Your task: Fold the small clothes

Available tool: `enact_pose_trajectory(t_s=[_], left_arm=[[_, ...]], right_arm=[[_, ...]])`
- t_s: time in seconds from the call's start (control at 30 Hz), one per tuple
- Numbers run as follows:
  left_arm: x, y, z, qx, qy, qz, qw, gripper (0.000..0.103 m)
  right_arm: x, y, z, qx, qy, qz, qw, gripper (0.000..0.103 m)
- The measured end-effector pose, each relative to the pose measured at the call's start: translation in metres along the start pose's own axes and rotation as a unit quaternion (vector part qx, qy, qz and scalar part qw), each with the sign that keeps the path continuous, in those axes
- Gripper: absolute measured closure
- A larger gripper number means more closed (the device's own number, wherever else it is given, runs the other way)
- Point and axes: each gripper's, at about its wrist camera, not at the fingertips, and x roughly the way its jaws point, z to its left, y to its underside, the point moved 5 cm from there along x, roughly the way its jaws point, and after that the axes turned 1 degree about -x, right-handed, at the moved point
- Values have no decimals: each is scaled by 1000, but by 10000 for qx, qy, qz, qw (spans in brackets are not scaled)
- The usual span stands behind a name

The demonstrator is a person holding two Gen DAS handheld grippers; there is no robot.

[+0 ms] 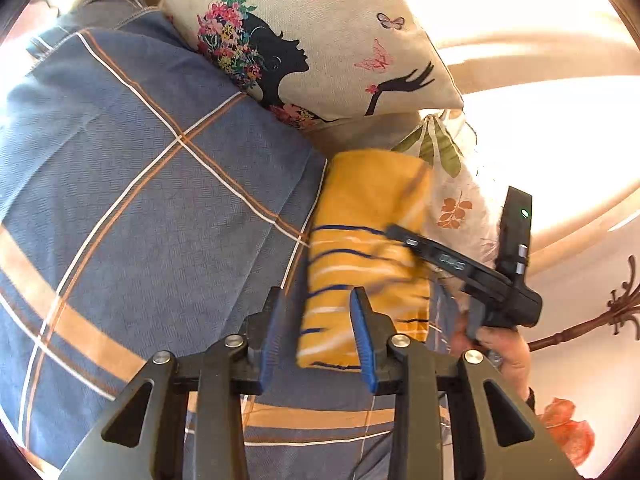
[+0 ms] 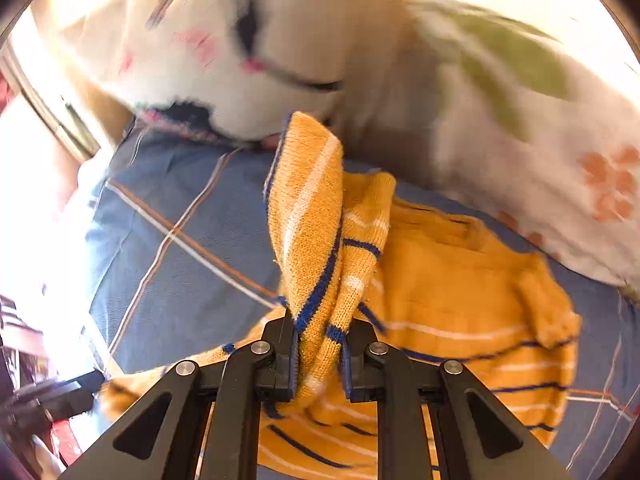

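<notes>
A small yellow knit sweater (image 1: pixel 368 240) with blue and white stripes lies on the blue checked bed sheet (image 1: pixel 140 200). My left gripper (image 1: pixel 318 320) is open and empty, hovering just left of the sweater's near edge. My right gripper (image 2: pixel 320 344) is shut on a folded-up part of the sweater (image 2: pixel 316 248), lifting it above the rest of the garment (image 2: pixel 460 300). The right gripper also shows in the left wrist view (image 1: pixel 460 264), over the sweater's right side, blurred.
A cream pillow with a woman's silhouette and butterflies (image 1: pixel 320 40) lies beyond the sweater. A white leaf-print pillow (image 2: pixel 520 120) lies to its right. A dark coat stand (image 1: pixel 600 320) stands at the far right.
</notes>
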Motion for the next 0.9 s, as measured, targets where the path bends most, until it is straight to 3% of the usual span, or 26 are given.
enact_pose_trajectory(t_s=[0.17, 0.3, 0.43, 0.53, 0.67, 0.7, 0.9], left_arm=[[27, 29, -11, -275, -239, 229, 9991, 72], [56, 46, -35, -23, -377, 456, 9982, 72], [85, 61, -56, 252, -491, 698, 9960, 71], [102, 63, -70, 498, -593, 786, 9939, 66], [125, 54, -84, 863, -681, 862, 9902, 54], [134, 50, -87, 985, -688, 888, 9888, 47], [191, 21, -91, 1432, -658, 971, 9827, 35]], right_arm=[[-34, 32, -104, 678, 84, -259, 9973, 87], [-29, 69, -170, 1102, 206, -146, 9936, 88], [-12, 102, -207, 1477, -481, -122, 9878, 85], [-24, 112, -225, 1740, -752, -363, 9812, 74], [-59, 125, -261, 2133, -763, -829, 9705, 35], [-62, 128, -266, 2202, -839, -924, 9674, 31], [-37, 134, -270, 2460, -1265, -786, 9578, 29]])
